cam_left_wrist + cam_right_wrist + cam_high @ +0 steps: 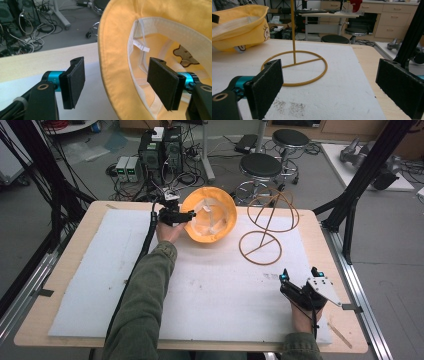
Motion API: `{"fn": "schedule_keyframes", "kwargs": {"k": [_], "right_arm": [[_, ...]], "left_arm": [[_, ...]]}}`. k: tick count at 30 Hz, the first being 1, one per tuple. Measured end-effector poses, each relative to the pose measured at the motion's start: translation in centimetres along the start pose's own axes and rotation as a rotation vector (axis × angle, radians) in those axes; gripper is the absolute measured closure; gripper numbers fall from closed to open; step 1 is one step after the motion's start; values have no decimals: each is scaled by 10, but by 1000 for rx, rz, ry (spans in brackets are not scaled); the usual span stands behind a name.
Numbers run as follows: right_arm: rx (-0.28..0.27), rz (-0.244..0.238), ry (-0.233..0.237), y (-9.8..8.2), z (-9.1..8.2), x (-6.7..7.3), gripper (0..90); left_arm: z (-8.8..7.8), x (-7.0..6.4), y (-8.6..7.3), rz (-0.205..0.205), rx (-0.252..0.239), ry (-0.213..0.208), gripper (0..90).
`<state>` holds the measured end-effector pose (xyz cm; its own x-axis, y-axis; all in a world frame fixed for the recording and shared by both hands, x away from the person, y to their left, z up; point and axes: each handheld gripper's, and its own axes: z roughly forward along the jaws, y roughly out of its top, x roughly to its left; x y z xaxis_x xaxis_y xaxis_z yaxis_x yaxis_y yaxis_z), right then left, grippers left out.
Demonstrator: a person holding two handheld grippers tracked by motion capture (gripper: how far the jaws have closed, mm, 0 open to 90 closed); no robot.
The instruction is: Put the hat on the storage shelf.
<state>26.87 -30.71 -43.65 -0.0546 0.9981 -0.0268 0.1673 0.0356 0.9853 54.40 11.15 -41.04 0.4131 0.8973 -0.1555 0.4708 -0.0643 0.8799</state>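
Yellow bucket hat (210, 215), far centre of the white mat (100, 270), left of the wire hat stand (267, 222): left gripper (187, 216) wide astride its brim, ungripped; next, closing; right gripper (300, 282) wide, near right, idle.

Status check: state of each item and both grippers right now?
yellow hat: upside down, opening up, brim between the left gripper's jaws
left gripper: open, straddling the brim, pads not pressing
right gripper: open, empty
wire hat stand: upright, bare
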Motion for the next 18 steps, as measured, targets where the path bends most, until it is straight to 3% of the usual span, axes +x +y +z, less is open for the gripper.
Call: {"fn": "schedule_keyframes", "kwargs": {"k": [9,14,15,17,18], "right_arm": [[6,-8,4,0,1,1,64],[6,-14,7,-1,2,1,64],[7,-10,8,-1,2,1,65],[9,-8,9,-1,2,1,64],[9,-10,8,-1,2,1,64]], "left_arm": [[5,4,-4,-56,12,-49,342],[3,3,-3,-49,6,-64,398],[2,3,-2,-50,4,-68,455],[1,2,-1,-65,8,-52,715],[0,3,0,-83,0,-74,826]]}}
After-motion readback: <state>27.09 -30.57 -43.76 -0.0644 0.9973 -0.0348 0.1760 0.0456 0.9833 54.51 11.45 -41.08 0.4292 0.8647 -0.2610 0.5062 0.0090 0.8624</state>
